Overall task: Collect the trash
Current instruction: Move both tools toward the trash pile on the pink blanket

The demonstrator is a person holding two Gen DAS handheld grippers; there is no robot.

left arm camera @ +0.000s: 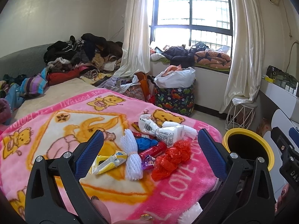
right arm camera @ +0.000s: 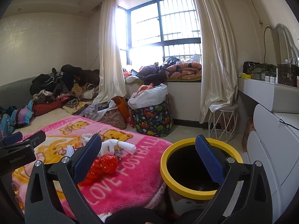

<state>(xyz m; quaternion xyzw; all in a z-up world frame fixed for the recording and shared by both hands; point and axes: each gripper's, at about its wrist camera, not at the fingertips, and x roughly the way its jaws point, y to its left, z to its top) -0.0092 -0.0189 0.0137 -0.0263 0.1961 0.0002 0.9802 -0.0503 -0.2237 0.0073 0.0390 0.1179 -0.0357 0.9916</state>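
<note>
Left gripper (left arm camera: 150, 145) open, empty, trash pile (left arm camera: 149, 147) on pink blanket (left arm camera: 56, 130) between its 2 fingers; right gripper (right arm camera: 148, 153) open, empty, yellow-rimmed bin (right arm camera: 186, 187) just ahead

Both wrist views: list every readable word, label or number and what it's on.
"LOVE FOOTBALL": large white letters on the pink fleece teddy-bear blanket.
"LOVE FOOTBALL" again, upside down, along the blanket's far edge.
"GenRobot.AI": on the black body of the left gripper.
"DAS": cut-off letters on the right gripper.
White crumpled printed wrapper: barcode and fine print, too small to read.
</note>
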